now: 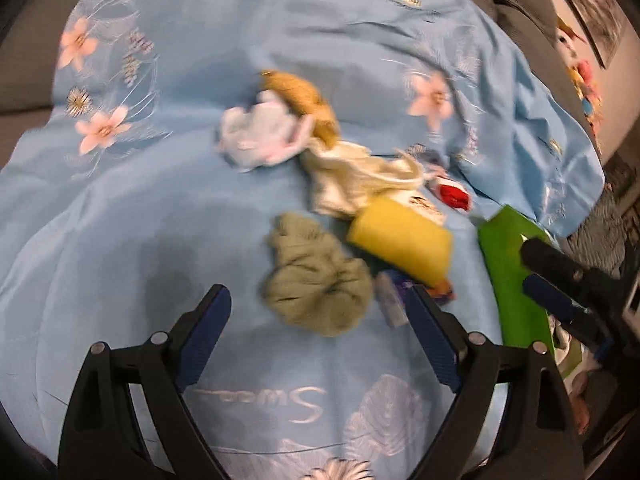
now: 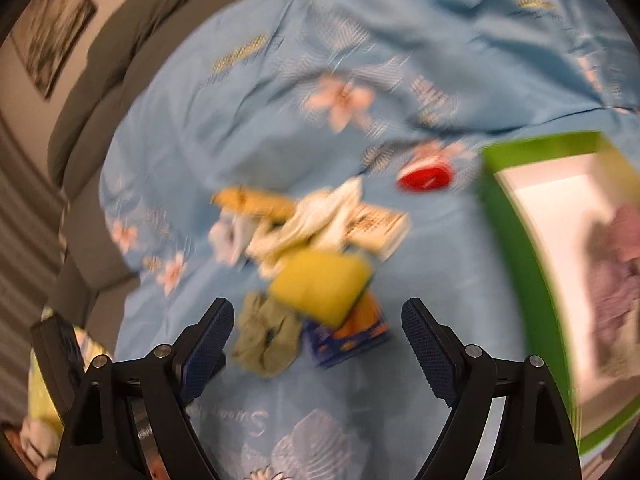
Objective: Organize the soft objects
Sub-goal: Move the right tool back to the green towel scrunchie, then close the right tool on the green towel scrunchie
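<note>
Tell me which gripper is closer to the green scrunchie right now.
Left, probably. The left gripper hangs open with the green scrunchie just ahead between its fingers. The right gripper is open too, with the scrunchie off toward its left finger.

Open blue bedspread (image 1: 160,208) lies left of the clutter; sage scrunchie (image 1: 316,280), yellow sponge (image 1: 400,236) and crumpled white cloth (image 1: 352,184) crowd the centre, green box (image 2: 520,240) walling the right.

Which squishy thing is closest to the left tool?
The olive-green scrunchie, lying on the blue sheet just ahead of the open left tool. The yellow sponge and white cloth lie farther away.
</note>
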`<action>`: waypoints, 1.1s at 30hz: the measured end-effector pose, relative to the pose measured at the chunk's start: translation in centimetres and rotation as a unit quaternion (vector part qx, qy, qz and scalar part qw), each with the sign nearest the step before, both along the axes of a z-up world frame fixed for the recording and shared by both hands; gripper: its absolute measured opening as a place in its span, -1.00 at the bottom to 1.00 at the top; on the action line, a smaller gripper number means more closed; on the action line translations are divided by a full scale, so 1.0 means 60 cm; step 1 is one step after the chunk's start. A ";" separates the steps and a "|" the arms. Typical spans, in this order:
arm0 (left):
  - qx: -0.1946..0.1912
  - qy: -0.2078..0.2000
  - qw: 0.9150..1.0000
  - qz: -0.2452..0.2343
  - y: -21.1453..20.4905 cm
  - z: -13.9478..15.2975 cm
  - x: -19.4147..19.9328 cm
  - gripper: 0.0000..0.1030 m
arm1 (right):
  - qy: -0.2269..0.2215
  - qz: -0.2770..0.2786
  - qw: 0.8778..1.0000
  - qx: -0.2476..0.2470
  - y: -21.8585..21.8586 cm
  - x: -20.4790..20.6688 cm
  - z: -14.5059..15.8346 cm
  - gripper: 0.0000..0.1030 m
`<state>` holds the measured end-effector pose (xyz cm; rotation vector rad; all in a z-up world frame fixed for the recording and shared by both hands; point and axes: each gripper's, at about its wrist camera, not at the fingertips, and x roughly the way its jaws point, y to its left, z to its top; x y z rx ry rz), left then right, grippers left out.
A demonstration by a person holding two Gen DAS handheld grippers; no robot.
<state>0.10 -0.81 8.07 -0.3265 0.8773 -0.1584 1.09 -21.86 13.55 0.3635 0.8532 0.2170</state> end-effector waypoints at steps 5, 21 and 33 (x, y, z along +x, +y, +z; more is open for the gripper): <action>-0.009 0.019 1.000 0.013 0.053 -0.019 0.003 0.71 | 0.043 0.039 0.998 0.037 0.055 0.020 -0.043 0.69; -0.052 0.072 0.996 -0.026 0.038 -0.078 0.052 0.48 | 0.134 0.045 0.989 0.040 0.109 0.104 -0.121 0.28; -0.070 0.067 0.994 -0.045 0.024 -0.096 0.078 -0.50 | 0.132 0.073 0.989 -0.008 0.126 0.133 -0.153 -0.04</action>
